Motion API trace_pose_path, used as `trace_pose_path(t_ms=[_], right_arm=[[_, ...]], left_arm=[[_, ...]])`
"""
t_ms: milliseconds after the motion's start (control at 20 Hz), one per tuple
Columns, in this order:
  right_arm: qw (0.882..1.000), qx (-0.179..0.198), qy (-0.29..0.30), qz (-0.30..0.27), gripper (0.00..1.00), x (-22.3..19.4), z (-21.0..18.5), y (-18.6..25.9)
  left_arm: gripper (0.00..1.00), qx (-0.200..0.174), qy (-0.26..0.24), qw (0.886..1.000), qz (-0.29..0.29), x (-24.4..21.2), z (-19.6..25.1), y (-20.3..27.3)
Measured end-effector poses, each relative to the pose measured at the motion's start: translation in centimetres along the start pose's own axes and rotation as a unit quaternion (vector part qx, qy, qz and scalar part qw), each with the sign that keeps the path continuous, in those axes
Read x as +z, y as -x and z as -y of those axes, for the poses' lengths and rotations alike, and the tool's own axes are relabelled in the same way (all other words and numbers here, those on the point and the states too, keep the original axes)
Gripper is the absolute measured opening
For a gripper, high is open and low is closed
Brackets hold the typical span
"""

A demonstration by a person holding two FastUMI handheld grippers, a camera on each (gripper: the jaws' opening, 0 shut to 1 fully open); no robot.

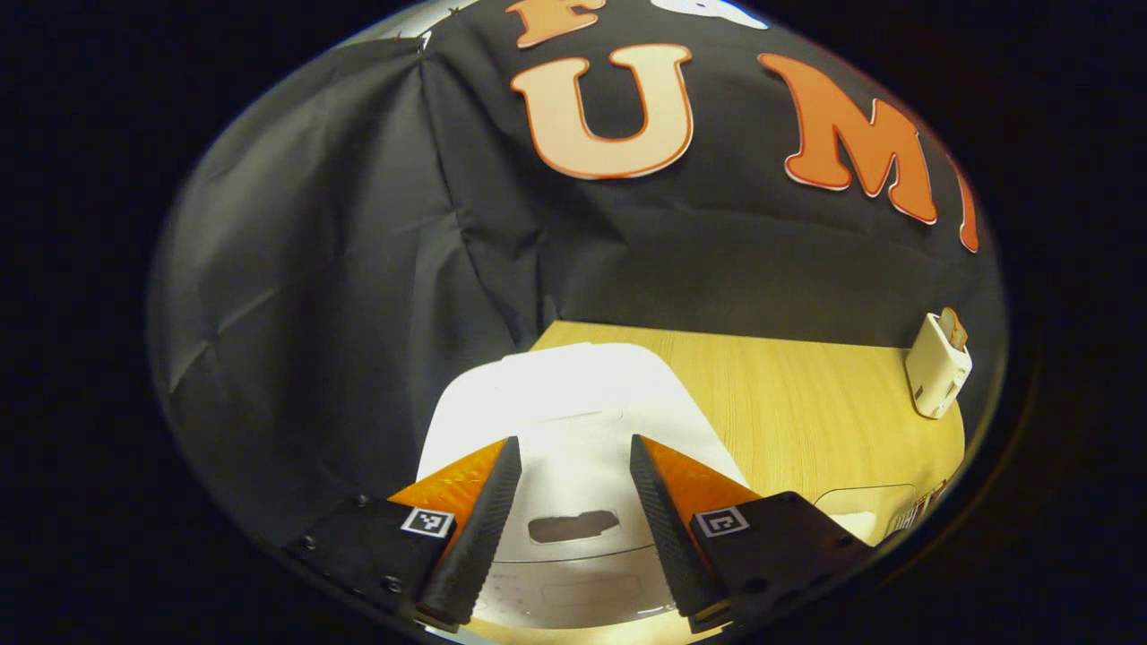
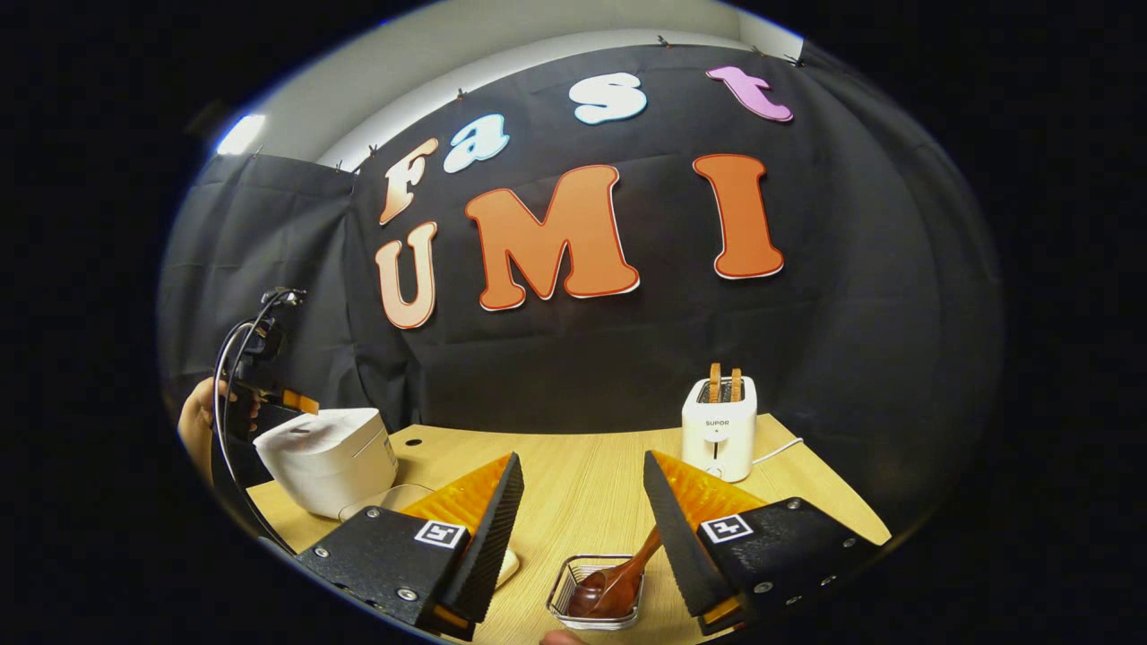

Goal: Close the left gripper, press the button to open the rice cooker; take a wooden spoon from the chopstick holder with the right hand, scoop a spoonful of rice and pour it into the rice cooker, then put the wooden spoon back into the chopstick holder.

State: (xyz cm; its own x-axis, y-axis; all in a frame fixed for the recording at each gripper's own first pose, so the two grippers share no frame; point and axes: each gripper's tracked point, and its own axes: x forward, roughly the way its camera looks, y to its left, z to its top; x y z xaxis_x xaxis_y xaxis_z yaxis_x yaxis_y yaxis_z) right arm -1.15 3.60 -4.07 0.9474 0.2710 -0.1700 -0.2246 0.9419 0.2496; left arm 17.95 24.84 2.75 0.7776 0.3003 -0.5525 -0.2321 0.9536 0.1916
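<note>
Spread fingers of the left gripper point(image 1: 573, 448) are hanging over the cooker point(image 1: 573, 430) in the left gripper view, with nothing between them. Its white lid is lying shut beneath them, and a dark oval recess, likely the button point(image 1: 573, 526), is showing on the front part of the lid between the fingertips, below them and untouched. The cooker is sitting at the table's point(image 1: 806, 403) left end, close to the back edge. A toaster point(image 1: 936, 365) is standing far off toward the table's right back corner.

Fingers of the right gripper point(image 2: 581, 473) are likewise gaping in the right gripper view, gripping nothing. Just below and between them a small wire holder point(image 2: 599, 591) is sitting near the table's point(image 2: 582, 484) front edge, and a wooden spoon point(image 2: 623, 578) is leaning in it, bowl down, handle tilting up to the right toward the right finger; whether it is touching that finger I cannot tell. The toaster point(image 2: 719, 428), with two slices sticking up from its slots, is standing at the back edge, right of centre, a white cord trailing off to its right. The cooker point(image 2: 327, 459) is sitting at the left end, with the left gripper point(image 2: 291, 400) poised just over its lid, held by a hand point(image 2: 199, 421). A pale flat thing is lying beside the cooker, partly hidden behind the near finger.
</note>
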Motion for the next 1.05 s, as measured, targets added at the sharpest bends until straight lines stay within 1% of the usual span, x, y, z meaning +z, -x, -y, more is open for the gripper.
trace_pose_path(t_ms=[200, 250, 300, 350, 400, 450, 500, 550, 650, 700, 750, 800, 850, 900, 1050], right_arm=[[1.000, -0.004, 0.013, 0.019, 0.80, 0.9, -0.7, 0.0], [0.999, -0.007, 0.019, 0.026, 0.80, 1.2, -0.7, 0.0], [0.999, -0.011, 0.027, 0.035, 0.81, 1.7, -0.8, 0.0], [0.998, -0.015, 0.036, 0.047, 0.81, 2.2, -0.9, 0.1], [0.997, -0.019, 0.045, 0.058, 0.81, 2.7, -1.0, 0.1], [0.996, -0.025, 0.052, 0.069, 0.81, 3.3, -1.1, 0.2], [0.995, -0.030, 0.057, 0.077, 0.81, 3.7, -1.2, 0.1], [0.994, -0.032, 0.060, 0.088, 0.82, 4.2, -1.5, 0.0], [0.992, -0.030, 0.064, 0.102, 0.82, 4.8, -2.2, 0.0], [0.992, -0.028, 0.065, 0.105, 0.82, 4.9, -2.4, -0.1], [0.992, -0.026, 0.065, 0.109, 0.82, 5.1, -2.7, -0.2], [0.991, -0.021, 0.065, 0.113, 0.83, 5.2, -3.1, -0.3], [0.991, -0.020, 0.065, 0.116, 0.83, 5.3, -3.4, -0.4], [0.991, -0.018, 0.067, 0.117, 0.83, 5.2, -3.7, -0.6], [0.990, -0.017, 0.075, 0.122, 0.84, 5.0, -4.2, -0.8]], left_arm=[[0.82, 0.004, -0.026, 0.998, 0.065, 1.8, 1.9, 3.3], [0.82, -0.003, -0.027, 0.996, 0.082, 2.2, 2.5, 3.9], [0.84, -0.010, -0.023, 0.995, 0.097, 2.6, 3.1, 4.9], [0.82, -0.017, -0.021, 0.993, 0.115, 3.1, 3.8, 5.6], [0.82, -0.021, -0.017, 0.991, 0.132, 3.6, 4.1, 6.4], [0.82, -0.024, -0.017, 0.988, 0.154, 4.1, 4.6, 7.1], [0.86, -0.027, -0.016, 0.984, 0.174, 4.6, 5.0, 8.1], [0.82, -0.031, -0.015, 0.979, 0.199, 5.2, 5.3, 8.8], [0.81, -0.045, -0.004, 0.970, 0.239, 6.0, 6.6, 10.4], [0.86, -0.056, -0.002, 0.966, 0.251, 5.7, 8.1, 10.8], [0.82, -0.060, 0.003, 0.963, 0.262, 5.7, 8.5, 11.4], [0.86, -0.065, 0.006, 0.960, 0.274, 5.8, 9.0, 12.0], [0.86, -0.067, 0.008, 0.955, 0.288, 6.0, 9.4, 12.4], [0.82, -0.068, 0.011, 0.951, 0.302, 6.0, 9.8, 13.1], [0.83, -0.076, 0.024, 0.938, 0.338, 6.2, 10.8, 14.2]])
